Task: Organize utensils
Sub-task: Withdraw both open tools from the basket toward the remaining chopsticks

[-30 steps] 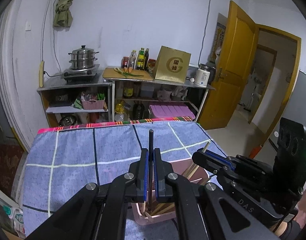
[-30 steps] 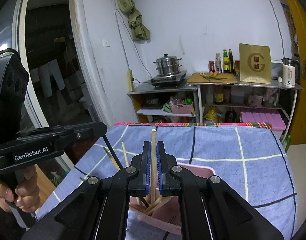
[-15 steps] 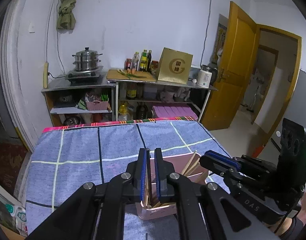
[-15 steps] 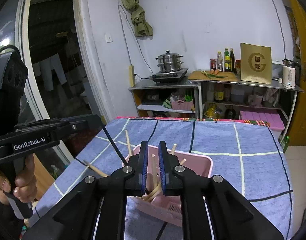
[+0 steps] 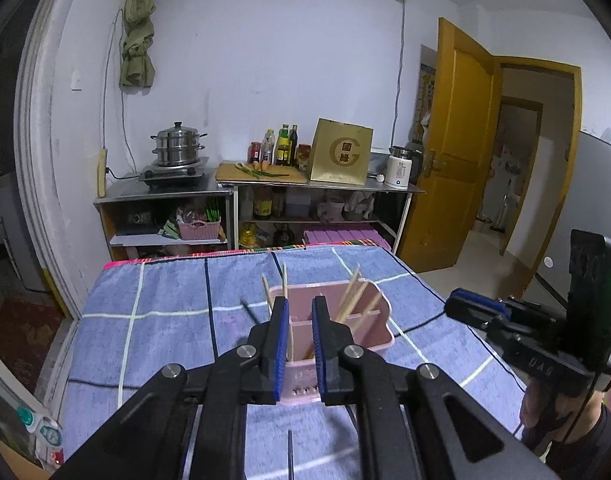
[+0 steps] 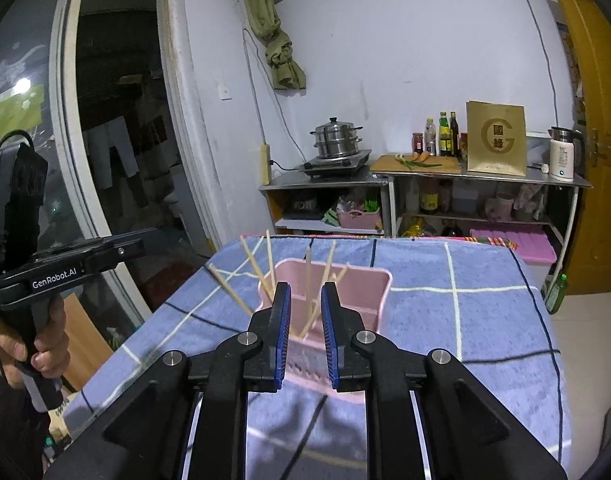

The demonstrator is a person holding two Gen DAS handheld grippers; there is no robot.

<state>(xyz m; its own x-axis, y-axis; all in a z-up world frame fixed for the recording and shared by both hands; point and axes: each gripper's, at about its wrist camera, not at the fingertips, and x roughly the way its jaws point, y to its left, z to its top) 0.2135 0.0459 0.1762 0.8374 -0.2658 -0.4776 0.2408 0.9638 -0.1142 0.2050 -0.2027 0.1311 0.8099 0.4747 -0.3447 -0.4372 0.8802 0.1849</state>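
A pink utensil holder [image 5: 347, 322] [image 6: 363, 284] stands on the blue checked cloth. Several pale wooden chopsticks [image 5: 351, 294] [image 6: 257, 268] lean in it, and a dark one [image 5: 247, 309] pokes out on its left side. My left gripper [image 5: 299, 306] hangs just short of the holder. Its jaws are opening and nothing is between the pads. My right gripper [image 6: 306, 290] is held back the same way, its jaws opening on nothing. Through each gap I see only the chopsticks standing in the holder. Each view also shows the other gripper [image 5: 477, 312] [image 6: 85, 254], held by a hand.
The cloth-covered table [image 5: 157, 300] ends at a striped far edge. Behind it are metal shelves [image 5: 165, 200] with a steamer pot, bottles, a gold box and a kettle. A yellow door [image 5: 457, 140] stands open on the right, a dark doorway [image 6: 117, 120] on the left.
Both grippers let go of the chopsticks they held upright. Those chopsticks now stand in the pink holder. Both grippers have pulled back from it with their jaws parted.
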